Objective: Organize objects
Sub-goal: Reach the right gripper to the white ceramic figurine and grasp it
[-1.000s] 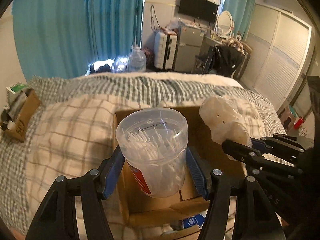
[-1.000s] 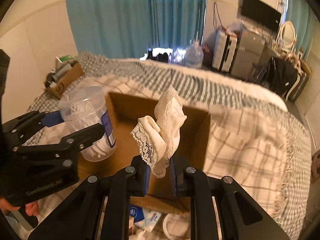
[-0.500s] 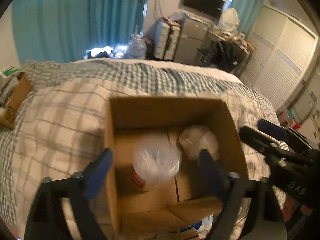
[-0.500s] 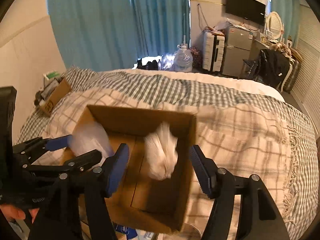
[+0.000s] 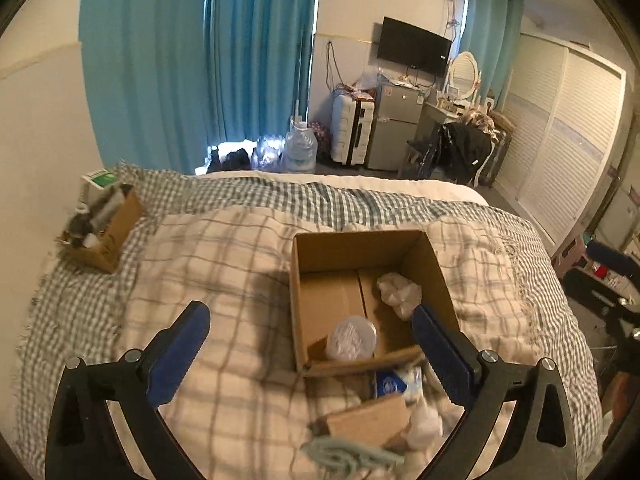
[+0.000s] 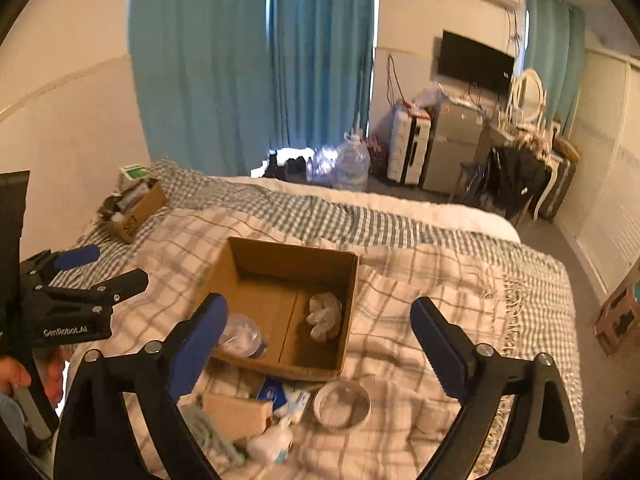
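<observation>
An open cardboard box (image 5: 434, 276) (image 6: 348, 308) sits on the checked blanket. Inside it stand a clear plastic jar of cotton swabs (image 5: 351, 338) (image 6: 242, 336) and a crumpled white lace cloth (image 5: 400, 292) (image 6: 324, 314). My left gripper (image 5: 310, 354) is open and empty, held above and in front of the box; it also shows at the left of the right wrist view (image 6: 100, 266). My right gripper (image 6: 318, 338) is open and empty above the box's near edge.
Loose items lie on the blanket in front of the box: a small brown box (image 6: 236, 414), a blue-and-white packet (image 6: 276, 394), a clear round dish (image 6: 342, 404), a white bottle (image 6: 270, 446), a pale green cloth (image 5: 352, 454). A second cardboard box of items (image 5: 102, 230) sits at the bed's far left.
Both grippers opened and let go: the jar and the lace cloth dropped into the box. Both grippers then pulled up and back, away from the box.
</observation>
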Tool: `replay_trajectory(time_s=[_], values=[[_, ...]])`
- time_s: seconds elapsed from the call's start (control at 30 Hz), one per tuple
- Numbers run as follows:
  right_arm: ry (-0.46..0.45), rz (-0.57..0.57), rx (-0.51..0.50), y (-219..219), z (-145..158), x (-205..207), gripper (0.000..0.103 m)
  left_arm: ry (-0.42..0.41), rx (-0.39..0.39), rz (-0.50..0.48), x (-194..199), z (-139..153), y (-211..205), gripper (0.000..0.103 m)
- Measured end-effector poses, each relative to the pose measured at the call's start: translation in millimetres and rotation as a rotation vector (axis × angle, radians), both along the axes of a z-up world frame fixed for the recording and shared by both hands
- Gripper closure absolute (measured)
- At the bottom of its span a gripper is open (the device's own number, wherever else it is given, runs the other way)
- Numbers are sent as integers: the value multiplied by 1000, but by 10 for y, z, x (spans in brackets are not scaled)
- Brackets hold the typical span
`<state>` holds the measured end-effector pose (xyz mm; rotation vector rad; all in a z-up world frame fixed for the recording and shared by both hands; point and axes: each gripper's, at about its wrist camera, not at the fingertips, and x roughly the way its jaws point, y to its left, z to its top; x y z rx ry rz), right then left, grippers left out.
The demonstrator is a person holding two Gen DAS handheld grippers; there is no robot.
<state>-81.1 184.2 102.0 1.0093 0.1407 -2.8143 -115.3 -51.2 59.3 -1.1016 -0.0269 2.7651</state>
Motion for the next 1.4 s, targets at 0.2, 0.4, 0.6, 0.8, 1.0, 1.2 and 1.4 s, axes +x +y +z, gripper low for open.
replay_trajectory(time_s=[0.2,0.4,0.6,0.8,1.0,1.2,1.4], values=[[-7,24,0,-24,-55,529,1,-19,-16,30,467,-158,-82,0],[-54,-6,14,-11,-657,767,1,-96,-41,62,667,-797,7,0],[-161,-55,53,21,-1375,697,1,-229,-84,83,696,-1544,193,0],[-295,-20,23,-95,-1868,524,1,-315,-93,84,770,-1942,209,0],[-422,59,39,-317,-2225,267,20,-335,-40,98,679,-1945,42,0],[-506,81,50,-406,-2527,103,49,-357,-67,82,581,-1965,49,0],[-384,34,-11,-101,-2101,236,50,-358,-75,41,439,-1896,269,0]])
